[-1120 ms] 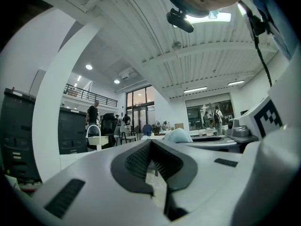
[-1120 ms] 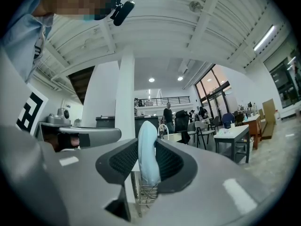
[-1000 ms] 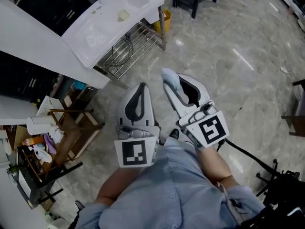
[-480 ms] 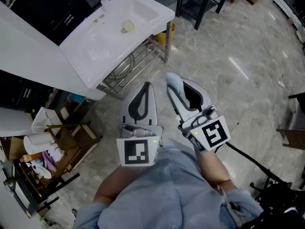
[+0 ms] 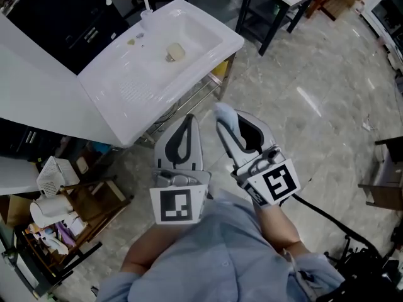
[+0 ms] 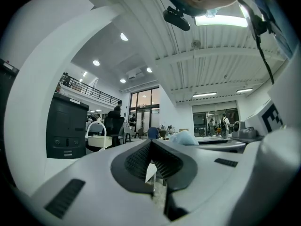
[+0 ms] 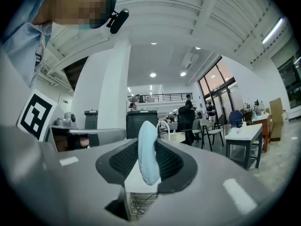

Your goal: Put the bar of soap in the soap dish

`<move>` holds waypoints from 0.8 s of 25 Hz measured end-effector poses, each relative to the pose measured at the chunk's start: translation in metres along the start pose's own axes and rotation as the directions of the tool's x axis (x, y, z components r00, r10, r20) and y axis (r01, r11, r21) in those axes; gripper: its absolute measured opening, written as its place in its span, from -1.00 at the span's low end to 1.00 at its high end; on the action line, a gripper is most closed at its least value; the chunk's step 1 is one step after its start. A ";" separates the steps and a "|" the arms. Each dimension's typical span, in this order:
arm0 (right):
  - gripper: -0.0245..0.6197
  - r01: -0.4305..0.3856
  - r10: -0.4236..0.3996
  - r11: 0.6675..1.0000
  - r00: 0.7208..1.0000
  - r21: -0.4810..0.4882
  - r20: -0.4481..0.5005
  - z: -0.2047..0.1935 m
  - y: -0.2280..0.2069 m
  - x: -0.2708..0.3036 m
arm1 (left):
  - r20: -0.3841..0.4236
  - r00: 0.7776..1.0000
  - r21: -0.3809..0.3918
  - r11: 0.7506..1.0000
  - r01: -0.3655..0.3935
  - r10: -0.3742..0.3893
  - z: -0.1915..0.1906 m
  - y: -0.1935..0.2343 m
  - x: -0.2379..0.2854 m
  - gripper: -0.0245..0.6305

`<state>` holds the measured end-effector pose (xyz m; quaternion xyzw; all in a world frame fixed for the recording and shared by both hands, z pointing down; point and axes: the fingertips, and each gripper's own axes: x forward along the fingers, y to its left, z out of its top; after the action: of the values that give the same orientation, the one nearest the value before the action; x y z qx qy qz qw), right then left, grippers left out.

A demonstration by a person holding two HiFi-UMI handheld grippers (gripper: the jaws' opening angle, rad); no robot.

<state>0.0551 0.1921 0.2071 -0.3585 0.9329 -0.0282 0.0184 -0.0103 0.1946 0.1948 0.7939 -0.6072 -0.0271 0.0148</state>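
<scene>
Head view: the right tool (image 5: pixel 230 119) is clamped on the pale-blue bar of soap (image 5: pixel 223 109). The sink (image 5: pixel 107 74) lies to the upper left, with a beige piece (image 5: pixel 175 51), perhaps the soap dish, in it.

Right gripper view: the soap (image 7: pixel 147 145) stands on edge, long axis upright.

Left gripper view: the left tool (image 6: pixel 151 159) has its jaws together, empty.

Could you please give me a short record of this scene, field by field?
right gripper: shut on the pale blue bar of soap, held on edge
left gripper: shut, nothing between the jaws
white ceramic washbasin: ahead of both grippers, apart from them
small beige item: lies in the basin; too small to tell whether it is the soap dish
task state: soap not yet set down
</scene>
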 end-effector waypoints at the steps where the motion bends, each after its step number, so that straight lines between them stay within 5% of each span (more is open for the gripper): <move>1: -0.57 0.002 -0.002 1.000 1.000 -0.002 -0.006 0.000 -0.003 0.005 | -0.006 1.000 -0.001 1.000 0.002 -0.002 -0.001 0.003 0.005 -0.91; 20: -0.57 -0.012 0.012 1.000 1.000 -0.013 -0.001 0.000 -0.088 0.083 | -0.044 0.999 0.014 1.000 -0.022 0.023 -0.017 0.037 0.109 -0.91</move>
<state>0.0522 0.0716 0.2114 -0.3530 0.9352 -0.0219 0.0159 -0.0164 0.0796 0.2114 0.7875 -0.6158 -0.0053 0.0234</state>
